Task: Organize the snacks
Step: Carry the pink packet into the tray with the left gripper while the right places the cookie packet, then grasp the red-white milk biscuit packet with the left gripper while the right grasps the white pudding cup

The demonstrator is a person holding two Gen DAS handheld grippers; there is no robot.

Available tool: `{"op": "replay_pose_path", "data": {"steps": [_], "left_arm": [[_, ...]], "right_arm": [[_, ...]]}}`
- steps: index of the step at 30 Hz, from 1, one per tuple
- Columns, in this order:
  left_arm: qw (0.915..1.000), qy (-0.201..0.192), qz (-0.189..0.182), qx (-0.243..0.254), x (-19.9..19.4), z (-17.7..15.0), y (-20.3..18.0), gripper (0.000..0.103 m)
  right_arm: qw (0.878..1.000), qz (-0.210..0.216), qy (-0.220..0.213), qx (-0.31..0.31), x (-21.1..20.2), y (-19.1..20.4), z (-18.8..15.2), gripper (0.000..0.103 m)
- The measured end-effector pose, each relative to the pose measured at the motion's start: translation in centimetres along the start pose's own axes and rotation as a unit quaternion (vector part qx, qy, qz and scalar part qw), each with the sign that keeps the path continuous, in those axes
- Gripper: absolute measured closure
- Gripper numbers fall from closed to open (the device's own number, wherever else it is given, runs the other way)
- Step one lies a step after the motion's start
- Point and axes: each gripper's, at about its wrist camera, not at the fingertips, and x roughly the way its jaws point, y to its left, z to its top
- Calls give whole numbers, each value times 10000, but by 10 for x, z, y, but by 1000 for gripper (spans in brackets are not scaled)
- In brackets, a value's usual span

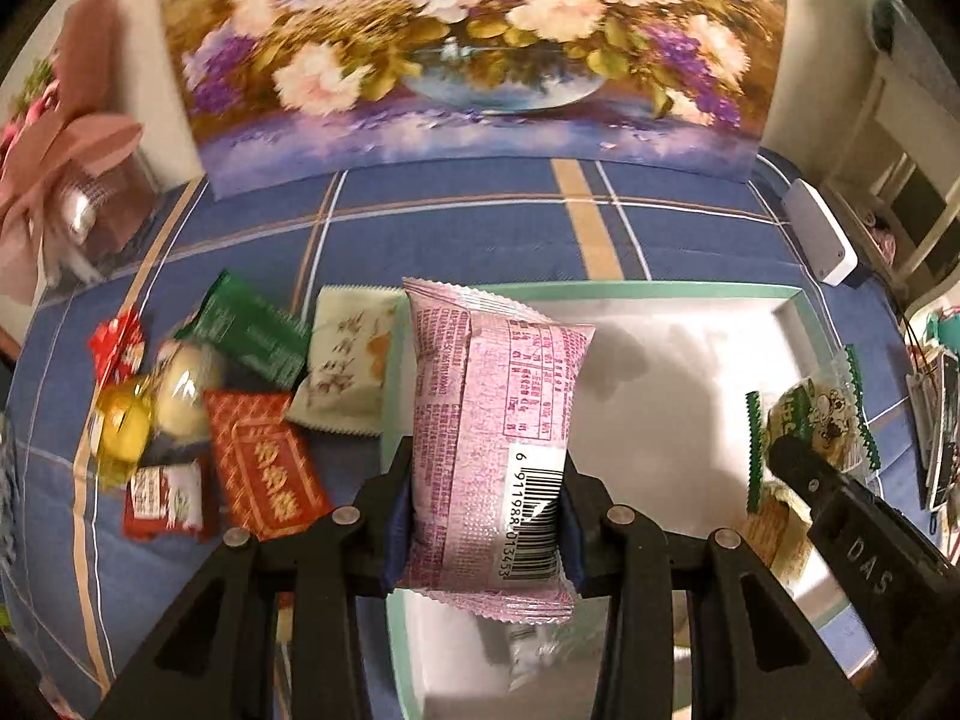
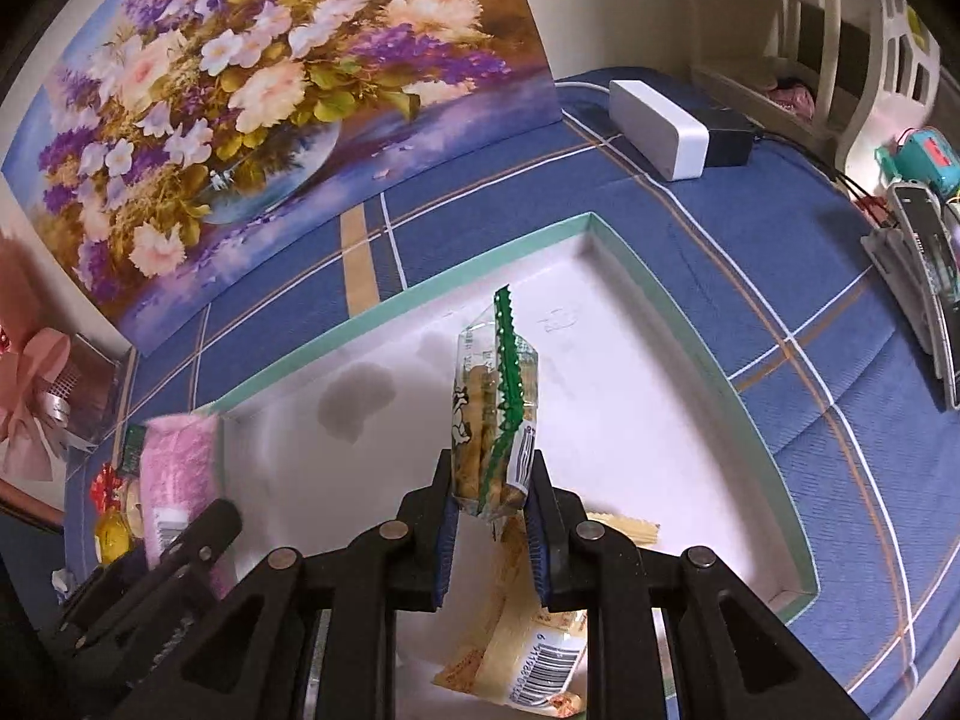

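My left gripper [image 1: 486, 516] is shut on a pink snack packet [image 1: 489, 420] with a barcode, held over the left rim of the white box [image 1: 690, 396]. That pink packet [image 2: 177, 474] also shows at the left of the right wrist view. My right gripper [image 2: 489, 516] is shut on a clear green-edged cracker packet [image 2: 492, 402], held above the white box floor [image 2: 630, 420]. From the left wrist view the same cracker packet [image 1: 822, 420] and the right gripper's finger [image 1: 840, 498] appear at the right. A yellow cracker packet [image 2: 522, 654] lies in the box under the right gripper.
Loose snacks lie on the blue plaid cloth left of the box: a green packet [image 1: 252, 330], a cream packet [image 1: 348, 360], a red packet [image 1: 264, 468], small candies [image 1: 126, 414]. A flower painting [image 1: 468, 60] stands behind. A white device [image 2: 657, 126] sits at the back right.
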Motion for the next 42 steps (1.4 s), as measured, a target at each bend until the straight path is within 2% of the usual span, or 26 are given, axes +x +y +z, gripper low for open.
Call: {"op": "replay_pose_path", "data": {"steps": [2, 4, 5, 7, 11, 13, 14, 15, 16, 21, 24, 28, 31, 33, 36, 42], "left_arm": [[10000, -62, -47, 22, -1, 2, -4, 54], [9998, -92, -185, -3, -6, 6, -3, 23], [9996, -105, -247, -30, -9, 7, -2, 21], [9994, -126, -309, -44, -17, 11, -1, 21], [9997, -87, -178, -146, -30, 19, 11, 21], [9992, -3, -176, -350, -36, 24, 24, 21], [9989, 54, -120, -458, -38, 24, 32, 21], [9986, 94, -45, -524, -38, 23, 39, 17], [9982, 136, 60, -589, -38, 21, 48, 12], [9908, 317, 569, -1186, -30, 1, 108, 12], [9824, 546, 852, -1567, -23, -13, 150, 12], [9722, 653, 1077, -1975, -26, -27, 198, 12], [9633, 621, 1128, -2354, -34, -35, 229, 10], [9582, 585, 1140, -2558, -39, -41, 246, 4], [9518, 536, 1127, -2802, -45, -48, 267, 3], [9430, 562, 1022, -3117, -46, -56, 290, 3]], "right_arm": [[10000, -37, 36, -46, 0, 3, 0, 80], [10000, -26, 14, -84, -2, 6, 3, 80], [9999, -34, -21, -99, -4, 8, 4, 79], [9998, -81, -86, -132, -10, 9, 6, 78], [9998, -33, -123, -176, -20, 13, 7, 76], [9997, -61, -110, -225, -23, 16, 7, 65], [9996, -81, -82, -247, -24, 17, 6, 45], [9996, -122, -29, -266, -23, 19, 4, 34], [9995, -145, 3, -282, -22, 21, 3, 34], [9980, -191, 298, -515, -11, 43, -11, 34], [9968, -28, 399, -696, -10, 66, -21, 35], [9933, 253, 417, -1049, -18, 110, -38, 34], [9883, 449, 416, -1394, -23, 146, -54, 32], [9842, 564, 438, -1618, -24, 166, -64, 29], [9776, 655, 502, -1937, -23, 197, -84, 29], [9696, 702, 850, -2183, -6, 221, -108, 29]]}}
